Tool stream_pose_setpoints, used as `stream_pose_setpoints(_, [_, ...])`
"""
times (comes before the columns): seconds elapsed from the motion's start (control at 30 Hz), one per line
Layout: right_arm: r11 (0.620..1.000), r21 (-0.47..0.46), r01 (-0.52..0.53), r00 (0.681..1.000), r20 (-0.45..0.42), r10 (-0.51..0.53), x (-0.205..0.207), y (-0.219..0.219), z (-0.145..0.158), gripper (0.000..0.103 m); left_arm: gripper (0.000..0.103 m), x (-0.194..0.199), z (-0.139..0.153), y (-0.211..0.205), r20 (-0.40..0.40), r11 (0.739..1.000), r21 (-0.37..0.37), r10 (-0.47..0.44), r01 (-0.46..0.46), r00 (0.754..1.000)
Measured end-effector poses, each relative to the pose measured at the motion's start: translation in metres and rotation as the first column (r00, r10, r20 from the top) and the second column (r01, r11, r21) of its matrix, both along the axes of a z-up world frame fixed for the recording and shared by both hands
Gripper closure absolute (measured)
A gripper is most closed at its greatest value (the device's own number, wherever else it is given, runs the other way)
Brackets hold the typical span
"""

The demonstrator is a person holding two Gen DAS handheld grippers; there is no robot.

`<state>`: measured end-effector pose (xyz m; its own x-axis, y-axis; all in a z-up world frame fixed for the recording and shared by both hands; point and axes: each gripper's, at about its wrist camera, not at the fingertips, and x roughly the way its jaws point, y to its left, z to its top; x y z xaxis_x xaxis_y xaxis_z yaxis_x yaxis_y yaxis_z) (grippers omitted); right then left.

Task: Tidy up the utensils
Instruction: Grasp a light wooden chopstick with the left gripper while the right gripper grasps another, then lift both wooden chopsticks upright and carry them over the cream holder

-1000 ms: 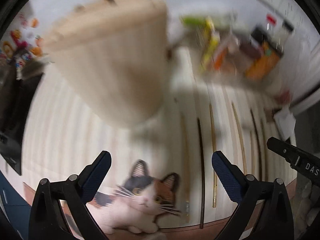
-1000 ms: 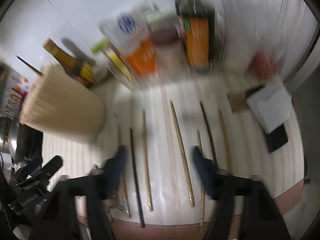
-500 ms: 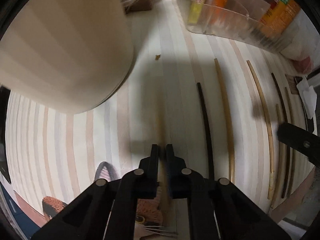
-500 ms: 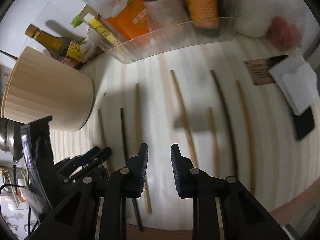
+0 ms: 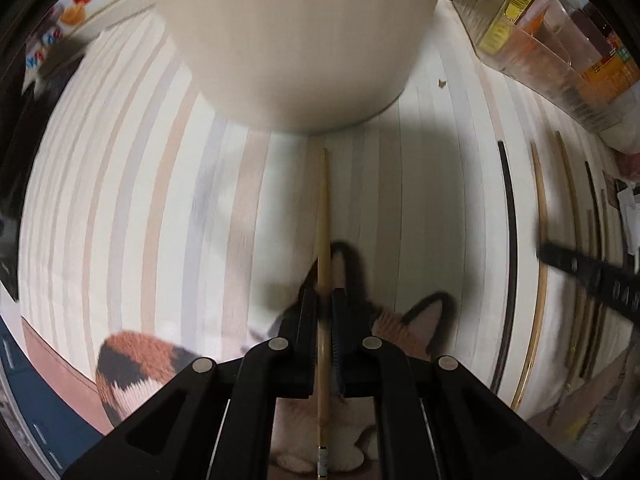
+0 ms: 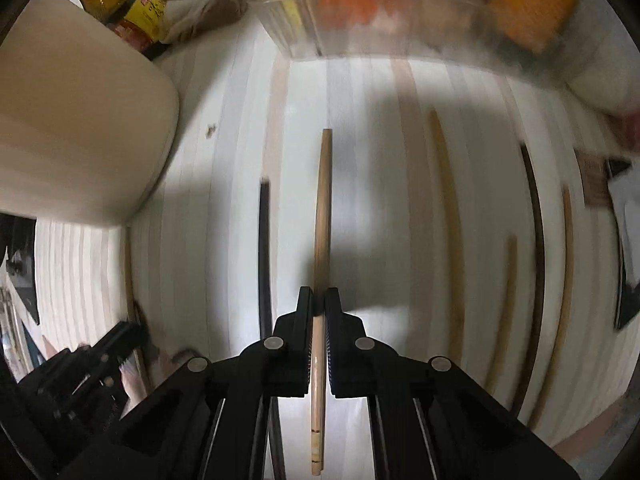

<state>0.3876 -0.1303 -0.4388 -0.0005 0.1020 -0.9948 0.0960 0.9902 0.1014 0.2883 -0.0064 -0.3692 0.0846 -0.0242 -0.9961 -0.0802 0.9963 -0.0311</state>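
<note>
Bamboo chopstick [image 5: 323,224] is sitting between the closed fingers of the left gripper [image 5: 325,300], its tip pointing toward the cream holder [image 5: 296,40] just ahead. A cat-shaped mat [image 5: 132,364] is lying under it on the striped bench [image 5: 120,200]. Further right, the right gripper [image 6: 318,304] is pinching a second wooden chopstick [image 6: 322,208]; a black chopstick [image 6: 264,256] is lying just beside it, and more chopsticks [image 6: 442,200] are lying on the bench to the right

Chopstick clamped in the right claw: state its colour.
Light tan wood. The wooden chopstick shows best in the right wrist view, beside a black chopstick.
</note>
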Motion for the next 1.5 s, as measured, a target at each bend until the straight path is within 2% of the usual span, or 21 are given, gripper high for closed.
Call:
stream_pose_setpoints(0.17, [0.999,0.039,0.014,0.995,-0.097,-0.01,-0.045,-0.017,0.001,0.097,0.098,-0.007,-0.001,0.009,-0.05,0.996,-0.087,-0.03,0.026,0.998])
stream_pose_setpoints(0.3, [0.999,0.048,0.012,0.988,-0.152,-0.005,-0.054,-0.023,0.0,0.097,0.097,-0.007,-0.001,0.005,-0.062,0.993,-0.065,-0.103,0.099,0.993])
stream_pose_setpoints(0.43, [1.0,0.008,-0.014,0.978,-0.206,0.016,-0.042,-0.014,-0.002,0.096,0.098,-0.004,0.0,-0.003,-0.05,0.993,-0.036,-0.118,0.116,0.992])
stream_pose_setpoints(0.6, [0.999,-0.034,-0.023,0.984,-0.177,0.017,-0.036,-0.004,-0.001,0.096,0.098,-0.007,-0.003,-0.009,-0.028,0.993,-0.009,-0.117,0.117,0.993])
stream_pose_setpoints(0.73, [0.997,-0.071,-0.026,0.993,-0.117,0.018,-0.051,0.003,0.007,0.096,0.098,-0.003,-0.003,-0.022,-0.02,0.993,-0.007,-0.115,0.115,0.993])
stream_pose_setpoints(0.9, [0.996,-0.063,-0.055,0.99,-0.134,0.046,-0.064,0.017,0.009,0.096,0.098,-0.001,-0.007,-0.018,-0.027,0.992,-0.007,-0.123,0.123,0.992])
stream_pose_setpoints(1.07, [0.998,-0.046,-0.049,0.982,-0.186,0.039,-0.05,0.014,0.004,0.096,0.097,0.002,-0.004,-0.025,-0.016,0.99,0.02,-0.141,0.141,0.99])
stream_pose_setpoints(1.27, [0.997,-0.043,-0.066,0.978,-0.203,0.056,-0.036,0.016,0.002,0.096,0.098,0.001,-0.004,-0.027,-0.016,0.99,0.02,-0.143,0.143,0.99])
stream_pose_setpoints(1.5, [0.997,-0.063,-0.048,0.99,-0.136,0.039,-0.038,0.019,0.004,0.096,0.099,-0.004,-0.004,-0.019,0.005,0.994,0.001,-0.113,0.113,0.994])
